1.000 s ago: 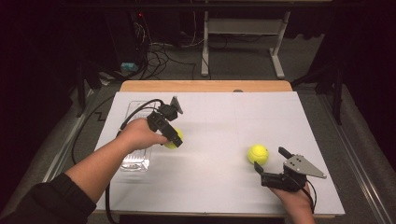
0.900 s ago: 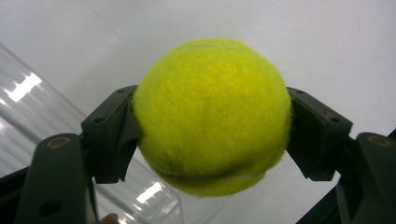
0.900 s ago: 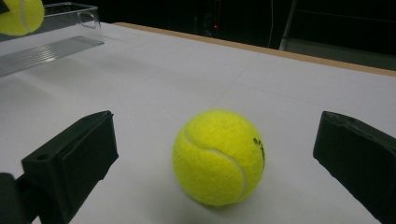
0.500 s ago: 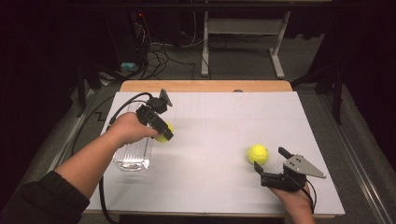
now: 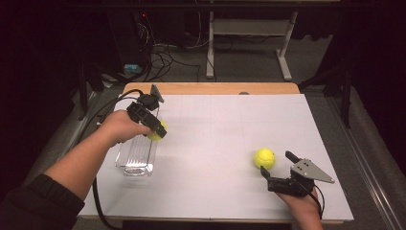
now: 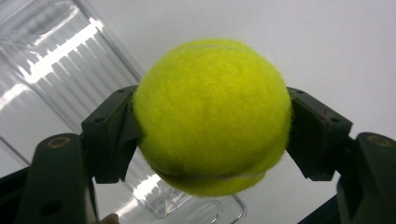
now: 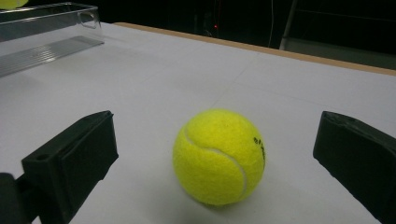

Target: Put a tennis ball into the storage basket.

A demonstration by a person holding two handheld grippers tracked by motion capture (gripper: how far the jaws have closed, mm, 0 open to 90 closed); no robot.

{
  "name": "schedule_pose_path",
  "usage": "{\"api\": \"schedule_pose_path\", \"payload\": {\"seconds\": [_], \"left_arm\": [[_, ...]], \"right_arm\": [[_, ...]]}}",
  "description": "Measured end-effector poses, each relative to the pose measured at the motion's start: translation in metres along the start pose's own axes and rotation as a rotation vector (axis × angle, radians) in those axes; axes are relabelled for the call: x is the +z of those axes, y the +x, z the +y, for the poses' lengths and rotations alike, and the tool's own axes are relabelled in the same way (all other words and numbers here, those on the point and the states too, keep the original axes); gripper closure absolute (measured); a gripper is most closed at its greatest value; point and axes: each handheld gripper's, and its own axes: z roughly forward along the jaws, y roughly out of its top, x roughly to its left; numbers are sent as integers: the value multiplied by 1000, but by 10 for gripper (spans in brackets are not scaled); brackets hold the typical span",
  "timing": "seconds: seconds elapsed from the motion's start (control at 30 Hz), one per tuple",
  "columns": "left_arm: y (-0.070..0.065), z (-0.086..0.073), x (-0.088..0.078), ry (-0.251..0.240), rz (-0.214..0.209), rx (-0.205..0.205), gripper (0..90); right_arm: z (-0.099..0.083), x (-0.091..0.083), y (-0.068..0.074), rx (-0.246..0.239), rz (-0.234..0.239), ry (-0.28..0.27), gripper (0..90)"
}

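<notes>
White table (image 5: pixel 215 124), left tool (image 5: pixel 160 130) clamping ball (image 5: pixel 156 132) at bin's (image 5: pixel 136 158) edge

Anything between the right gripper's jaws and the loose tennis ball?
Nothing: in the right gripper view, only bare white table separates the open right gripper from the tennis ball.

We wear a dark sleeve (image 5: pixel 40 203) on our left arm, pushed back so the forearm is bare. Our left gripper (image 5: pixel 158 130) is black and blocky, with a small grey plate (image 5: pixel 156 92) on top and a black cable (image 5: pixel 98 201) looping off its back. In the left gripper view its matte black jaws show round screw holes in their arms. Our right gripper (image 5: pixel 276 166) is black too, topped by a grey three-cornered plate (image 5: pixel 311 171) dotted with small screws, and a thin black cable (image 5: pixel 319 200) curls beside our right hand (image 5: pixel 300 207).
</notes>
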Motion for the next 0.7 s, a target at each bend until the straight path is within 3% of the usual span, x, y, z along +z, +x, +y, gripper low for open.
{"api": "schedule_pose_path", "payload": {"seconds": [0.7], "left_arm": [[35,-16,-8,9,28,-87,270]], "right_arm": [[0,1,0,1,1,0,0]]}}
